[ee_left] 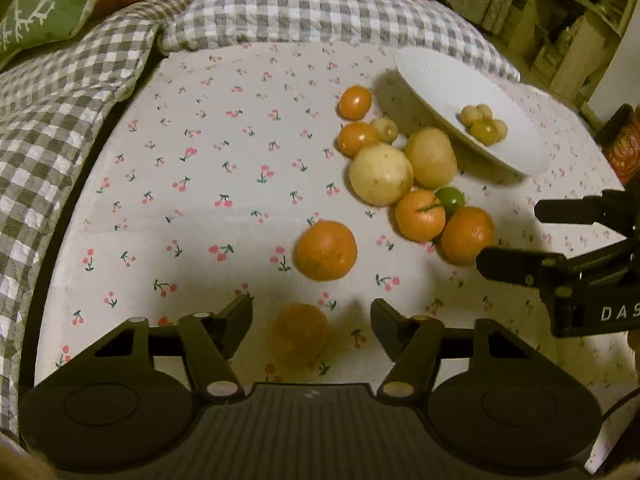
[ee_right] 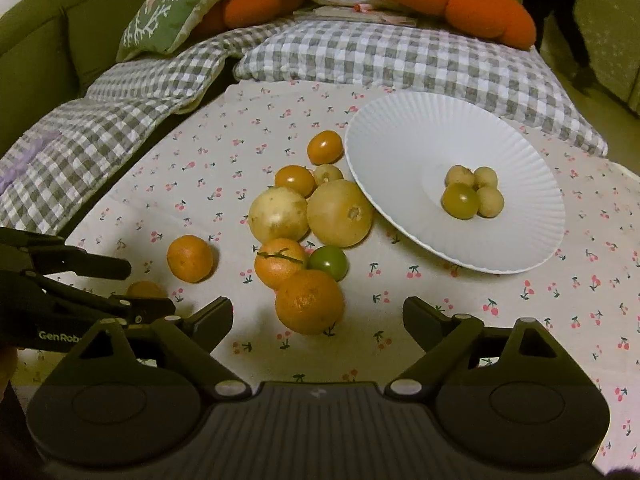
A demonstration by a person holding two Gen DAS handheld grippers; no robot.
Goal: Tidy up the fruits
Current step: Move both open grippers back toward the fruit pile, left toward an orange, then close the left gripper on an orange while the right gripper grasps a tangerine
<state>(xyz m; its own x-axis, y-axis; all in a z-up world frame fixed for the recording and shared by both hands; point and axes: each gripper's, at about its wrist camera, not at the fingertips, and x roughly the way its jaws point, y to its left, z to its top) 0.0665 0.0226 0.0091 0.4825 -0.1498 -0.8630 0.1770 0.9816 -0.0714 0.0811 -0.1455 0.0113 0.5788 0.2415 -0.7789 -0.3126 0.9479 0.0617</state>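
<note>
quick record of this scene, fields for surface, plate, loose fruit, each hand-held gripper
surface: cherry-print cloth with a checked quilt behind it
plate: white fluted plate holding five small yellowish fruits
loose fruit: cluster left of the plate, including two pale round fruits, a green one, several oranges
left hand-held gripper: open, a blurred orange fruit between its fingers, not pressed
right hand-held gripper: open, nearest orange just ahead, untouched

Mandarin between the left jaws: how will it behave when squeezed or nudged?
The mandarin looks round and lies loose on the cherry-print cloth, so a nudge would probably roll it. Its peel looks soft, so a hard squeeze may dent it. The left gripper stands open around it, pads apparently not touching.
</note>
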